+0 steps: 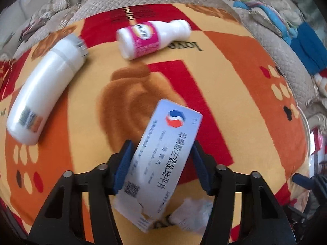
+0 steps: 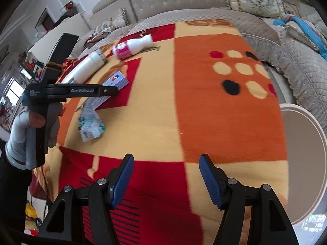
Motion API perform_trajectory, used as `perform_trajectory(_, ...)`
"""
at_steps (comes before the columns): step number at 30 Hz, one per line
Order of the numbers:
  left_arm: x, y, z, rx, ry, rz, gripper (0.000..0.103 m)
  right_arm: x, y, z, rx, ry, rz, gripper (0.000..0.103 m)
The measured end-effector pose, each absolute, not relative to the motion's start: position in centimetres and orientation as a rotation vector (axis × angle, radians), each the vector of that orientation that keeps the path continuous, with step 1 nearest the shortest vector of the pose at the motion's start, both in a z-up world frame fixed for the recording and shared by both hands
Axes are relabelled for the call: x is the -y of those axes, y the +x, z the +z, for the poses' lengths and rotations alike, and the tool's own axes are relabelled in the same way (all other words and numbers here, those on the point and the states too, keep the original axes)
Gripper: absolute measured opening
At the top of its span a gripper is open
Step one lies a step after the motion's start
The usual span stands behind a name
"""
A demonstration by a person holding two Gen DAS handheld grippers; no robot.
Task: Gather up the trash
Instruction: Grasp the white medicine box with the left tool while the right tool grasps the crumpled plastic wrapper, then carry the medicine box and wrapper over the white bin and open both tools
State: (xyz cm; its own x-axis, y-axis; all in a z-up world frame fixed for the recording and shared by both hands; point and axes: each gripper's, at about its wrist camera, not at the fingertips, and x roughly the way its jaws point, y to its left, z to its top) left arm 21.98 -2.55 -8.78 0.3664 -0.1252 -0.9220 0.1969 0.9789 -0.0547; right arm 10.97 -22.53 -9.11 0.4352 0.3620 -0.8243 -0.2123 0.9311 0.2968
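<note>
Left wrist view shows the left gripper (image 1: 161, 157) with its blue pads on both sides of a pale medicine box (image 1: 161, 155); the pads are at the box's edges, but whether they already press on it cannot be told. The box carries a red and blue emblem, Chinese print and a square code, and it lies on a patterned blanket (image 1: 235, 85) with the word "love" (seen upside down). Beyond it lie a small bottle (image 1: 153, 38) with a pink label and barcode, and a long white bottle (image 1: 47, 89). A crumpled wrapper (image 1: 192, 212) lies just beside the box.

Right wrist view shows the right gripper (image 2: 166, 180) with jaws apart and nothing between them. Only this view shows the gloved hand (image 2: 22, 136), the "GenRobot.AI" writing on the left gripper, and a round white bin (image 2: 318, 134) beside the blanket.
</note>
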Motion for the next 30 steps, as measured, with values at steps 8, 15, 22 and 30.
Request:
perform_trajectory(8, -4.4, 17.9, -7.1, -1.147, -0.072, -0.136, 0.05, 15.7, 13.0, -9.2, -1.054, 0.129, 0.512, 0.064)
perform_trajectory(15, -8.0, 13.7, -7.0, -1.133, -0.172, -0.11, 0.05, 10.7, 15.4, -9.7, -1.042, 0.067, 0.574, 0.064)
perform_trajectory(22, -7.4, 12.2, -7.3, -1.108, -0.185, -0.123, 0.05, 9.0, 15.6, -10.7, -1.039, -0.01, 0.584, 0.035)
perform_trajectory(30, -3.6, 11.3, -7.1, -1.074, -0.159, -0.175, 0.05, 13.4, 13.4, -8.7, -0.976, 0.024, 0.541, 0.03)
